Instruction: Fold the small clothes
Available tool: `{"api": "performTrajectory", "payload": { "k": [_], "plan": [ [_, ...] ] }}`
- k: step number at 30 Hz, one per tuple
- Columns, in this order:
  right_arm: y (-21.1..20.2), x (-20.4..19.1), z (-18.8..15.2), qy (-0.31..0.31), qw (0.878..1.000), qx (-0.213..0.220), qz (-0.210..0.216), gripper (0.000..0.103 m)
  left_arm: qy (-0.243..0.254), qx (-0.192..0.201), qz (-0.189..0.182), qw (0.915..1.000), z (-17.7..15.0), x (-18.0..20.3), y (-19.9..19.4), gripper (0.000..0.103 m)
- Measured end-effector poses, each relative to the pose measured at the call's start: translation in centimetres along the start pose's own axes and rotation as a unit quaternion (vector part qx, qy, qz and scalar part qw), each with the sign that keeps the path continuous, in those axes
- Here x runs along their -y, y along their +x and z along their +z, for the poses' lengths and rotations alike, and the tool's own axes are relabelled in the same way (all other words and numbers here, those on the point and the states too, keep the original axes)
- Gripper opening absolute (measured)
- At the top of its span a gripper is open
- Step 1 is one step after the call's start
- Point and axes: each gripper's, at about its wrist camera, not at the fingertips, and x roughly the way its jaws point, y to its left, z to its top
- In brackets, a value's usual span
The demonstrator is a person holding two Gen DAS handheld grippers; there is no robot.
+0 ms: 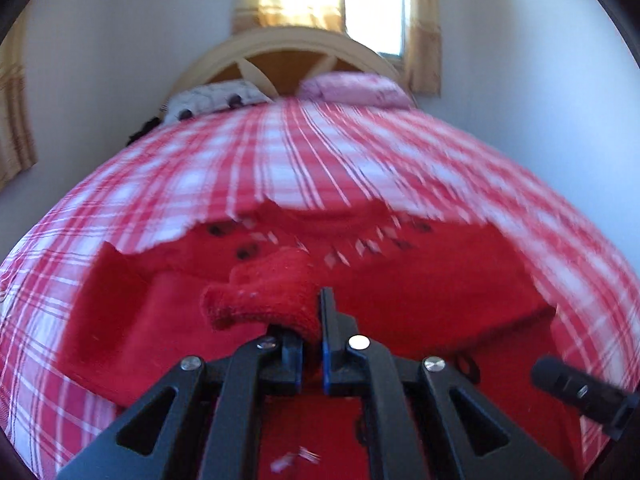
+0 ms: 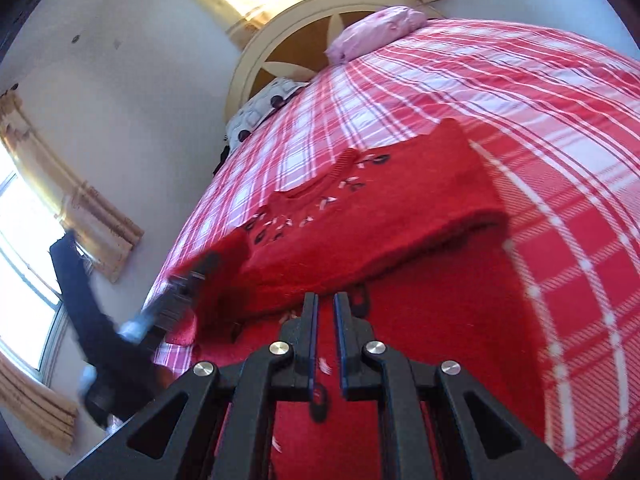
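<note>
Red sweater (image 1: 420,280) cuff (image 1: 264,292) pinched in left gripper's (image 1: 316,320) closed jaws.

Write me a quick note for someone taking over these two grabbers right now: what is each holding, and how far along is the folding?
Left gripper: shut on the red sweater's cuff, lifted over the body.
Right gripper: shut, nothing visibly between its fingers.
Red sweater: front up on the plaid bedspread, one side already folded in.
Done: first side fold; sleeve being brought across.
Left: lay the sleeve down, let go, finish the remaining folds.
</note>
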Motion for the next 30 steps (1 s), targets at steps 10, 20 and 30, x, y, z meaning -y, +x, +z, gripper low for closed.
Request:
{"api": "performTrajectory", "payload": {
  "k": [10, 20, 30],
  "plan": [
    [1.0, 0.6, 0.5, 0.042, 0.997, -0.036, 0.047, 0.028, 0.018, -0.060, -0.024, 0.9977, -4.1, -0.5, -4.2, 0.084],
    [8.2, -5.4, 2.1, -0.090, 0.995, -0.042, 0.002, 0.078, -0.063, -0.047, 0.037, 0.9962, -7.4, -8.2, -8.6, 0.087],
    [12.1, -8.7, -0.4, -0.206, 0.971, -0.088, -0.080, 0.011, -0.142, -0.074, 0.044, 0.9861, -9.4, -12.2, -7.5, 0.087]
  ]
}}
